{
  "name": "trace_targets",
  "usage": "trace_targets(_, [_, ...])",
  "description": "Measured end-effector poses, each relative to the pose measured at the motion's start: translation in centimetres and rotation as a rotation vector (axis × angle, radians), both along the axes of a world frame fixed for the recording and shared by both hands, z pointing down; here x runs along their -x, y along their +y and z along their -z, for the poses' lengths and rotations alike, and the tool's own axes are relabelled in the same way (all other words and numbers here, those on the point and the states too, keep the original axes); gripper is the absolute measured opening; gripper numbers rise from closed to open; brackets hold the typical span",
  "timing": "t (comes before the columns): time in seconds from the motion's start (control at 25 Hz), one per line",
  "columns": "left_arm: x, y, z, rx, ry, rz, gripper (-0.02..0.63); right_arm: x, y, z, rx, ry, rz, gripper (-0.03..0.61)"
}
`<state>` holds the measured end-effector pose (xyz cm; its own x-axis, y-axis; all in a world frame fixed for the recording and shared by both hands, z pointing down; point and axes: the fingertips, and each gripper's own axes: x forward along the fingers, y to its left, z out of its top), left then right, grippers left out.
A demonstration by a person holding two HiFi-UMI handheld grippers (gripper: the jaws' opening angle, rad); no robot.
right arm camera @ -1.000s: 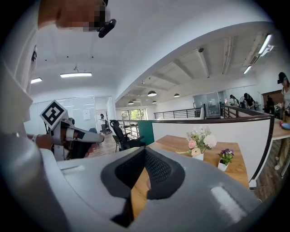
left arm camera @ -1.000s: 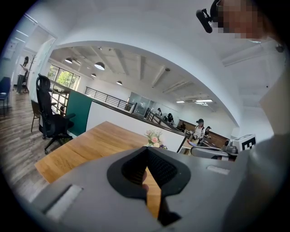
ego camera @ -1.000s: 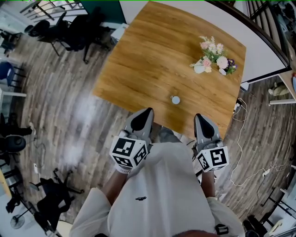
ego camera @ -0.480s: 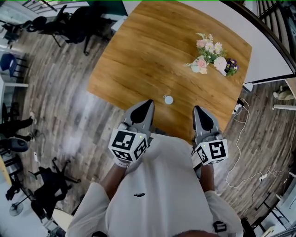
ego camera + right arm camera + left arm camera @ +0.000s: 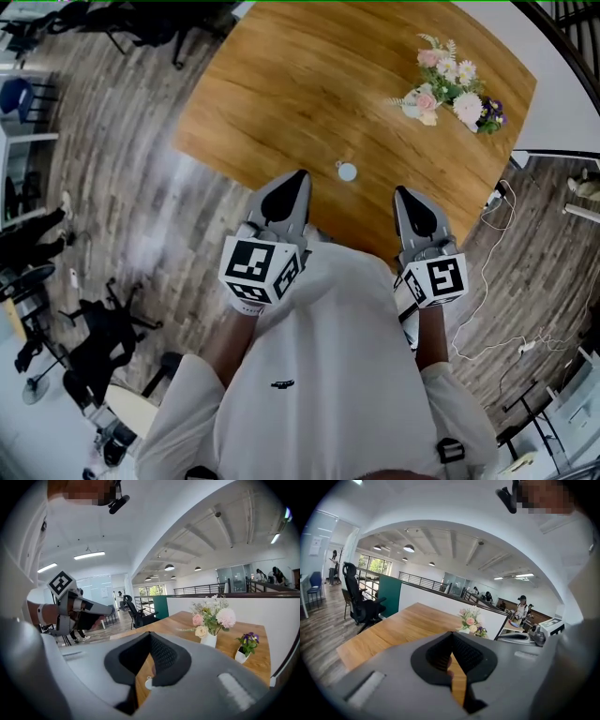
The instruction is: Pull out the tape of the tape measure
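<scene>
While you stand at the near edge of the bench (image 5: 281, 84), you hold both claws out in front of your body, side by side and well apart. The left claw (image 5: 299, 178) reaches over the near edge of the wooden top; the right claw (image 5: 405, 195) does the same further right; each carries its marker cube (image 5: 261, 272) close to your white shirt.

Seen along its own jaws, your left claw is closed, its dark ribbed pads meeting at the tips with nothing caught between them; your right claw is closed in the same way and is just as empty.

The tape measure (image 5: 347, 171), a small round pale case, lies flat on the bench close to that near edge; it sits just ahead of the claws and between the lines they point along; neither claw touches it. In the right gripper view it shows low down, through the notch behind the pads.

At the far right of the bench stands a vase of flowers (image 5: 457, 84) in pink and white; a small pot of purple flowers (image 5: 489, 112) sits just beside it on the right.

Beyond the bench at the far left, a dark office chair (image 5: 358, 602) stands on the plank floor (image 5: 122, 187); on the floor to the right of the bench trails a pale cable (image 5: 487, 281).
</scene>
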<state>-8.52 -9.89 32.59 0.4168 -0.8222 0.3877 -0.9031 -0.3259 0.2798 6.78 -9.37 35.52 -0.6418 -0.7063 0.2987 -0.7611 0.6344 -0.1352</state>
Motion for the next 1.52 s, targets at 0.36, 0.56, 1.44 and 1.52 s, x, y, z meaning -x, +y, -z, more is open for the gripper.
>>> trace_targets(0.36, [0.5, -0.2, -2.1, 0.026, -0.049, 0.010, 0.017, 2.6, 0.2, -2.6, -0.024, 0.043, 0.179, 0.002])
trace_targets(0.56, [0.4, -0.2, -3.3, 0.057, -0.059, -0.007, 0.017, 3.1, -0.3, -5.0, -0.003, 0.057, 0.248, 0.005])
trace_targets(1.44, [-0.1, -0.4, -6.5, 0.161, -0.021, -0.062, 0.017, 4.6, -1.2, -19.5, 0.198, 0.273, 0.378, 0.076])
trace_targets(1.52, [-0.2, -0.6, -6.7, 0.166, -0.019, -0.061, 0.017, 4.9, -1.3, -20.2, 0.212, 0.284, 0.387, 0.133])
